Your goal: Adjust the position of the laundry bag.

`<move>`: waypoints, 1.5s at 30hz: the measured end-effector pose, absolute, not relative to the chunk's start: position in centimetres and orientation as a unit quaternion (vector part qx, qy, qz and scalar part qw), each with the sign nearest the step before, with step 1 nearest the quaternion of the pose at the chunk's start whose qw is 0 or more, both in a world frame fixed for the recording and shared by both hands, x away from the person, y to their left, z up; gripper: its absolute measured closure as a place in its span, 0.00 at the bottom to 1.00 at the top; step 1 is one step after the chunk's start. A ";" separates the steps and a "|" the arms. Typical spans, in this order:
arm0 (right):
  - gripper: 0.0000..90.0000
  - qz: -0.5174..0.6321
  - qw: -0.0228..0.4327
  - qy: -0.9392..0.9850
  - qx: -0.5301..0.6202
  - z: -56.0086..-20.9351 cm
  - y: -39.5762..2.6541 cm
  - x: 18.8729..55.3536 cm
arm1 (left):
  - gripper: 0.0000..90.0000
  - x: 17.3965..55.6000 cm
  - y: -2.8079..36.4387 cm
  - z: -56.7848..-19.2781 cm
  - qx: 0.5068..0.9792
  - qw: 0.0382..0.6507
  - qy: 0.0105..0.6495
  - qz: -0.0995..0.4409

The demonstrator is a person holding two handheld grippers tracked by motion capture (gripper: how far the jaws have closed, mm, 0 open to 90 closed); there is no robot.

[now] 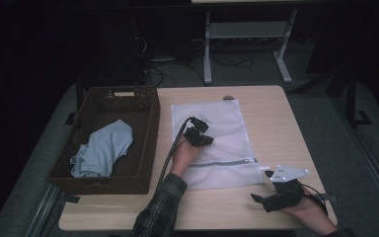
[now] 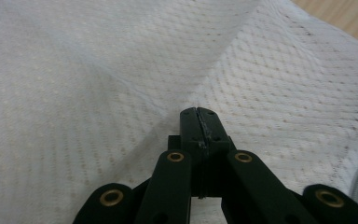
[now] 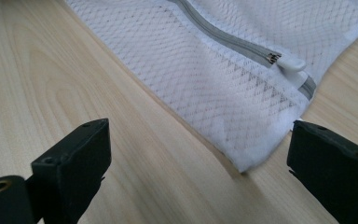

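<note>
White mesh laundry bag (image 1: 212, 143) flat, grey zipper (image 3: 242, 42), left claw (image 2: 198, 114) clenched on its fabric, right claw (image 3: 200, 158) released.

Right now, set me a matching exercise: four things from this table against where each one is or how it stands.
Things:
1. light blue garment
2. left gripper
3. right gripper
4. zipper pull

Place or state:
A. jaws wide open, over bare table
B. at the zipper's end, near the mesh laundry bag's corner
C. in the brown wicker basket
D. jaws shut, on the mesh bag

Pairs: 1-C, 2-D, 3-A, 4-B
</note>
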State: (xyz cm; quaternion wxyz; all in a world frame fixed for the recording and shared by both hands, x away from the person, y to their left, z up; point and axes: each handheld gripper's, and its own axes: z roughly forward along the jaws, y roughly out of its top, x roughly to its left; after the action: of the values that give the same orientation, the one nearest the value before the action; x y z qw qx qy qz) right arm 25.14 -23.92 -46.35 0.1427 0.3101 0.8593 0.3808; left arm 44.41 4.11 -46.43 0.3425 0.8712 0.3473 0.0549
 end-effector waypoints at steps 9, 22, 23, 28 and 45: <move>0.09 0.379 0.143 0.859 0.312 -46.4 -24.0 25.3 | 1.00 43.1 2.8 -46.5 0.878 0.347 0.326 0.042; 0.13 0.385 0.145 0.854 0.317 -46.1 -24.3 25.4 | 1.00 41.3 0.7 -46.4 0.892 0.345 0.291 0.027; 0.13 0.385 0.145 0.854 0.317 -46.1 -24.3 25.4 | 1.00 41.2 0.5 -46.4 0.892 0.346 0.289 0.025; 0.13 0.386 0.142 0.856 0.314 -46.1 -24.2 25.4 | 1.00 40.9 -0.5 -46.4 0.898 0.344 0.274 0.021; 0.13 0.390 0.146 0.856 0.305 -45.9 -24.2 25.1 | 1.00 38.0 -2.6 -44.9 0.902 0.371 0.223 0.000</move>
State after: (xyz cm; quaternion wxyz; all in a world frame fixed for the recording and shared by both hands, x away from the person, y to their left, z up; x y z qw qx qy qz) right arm 25.11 -24.25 -45.88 0.1461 0.3051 0.8563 0.3903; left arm 38.05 -2.60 -44.95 0.3709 0.9015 0.2228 -0.0002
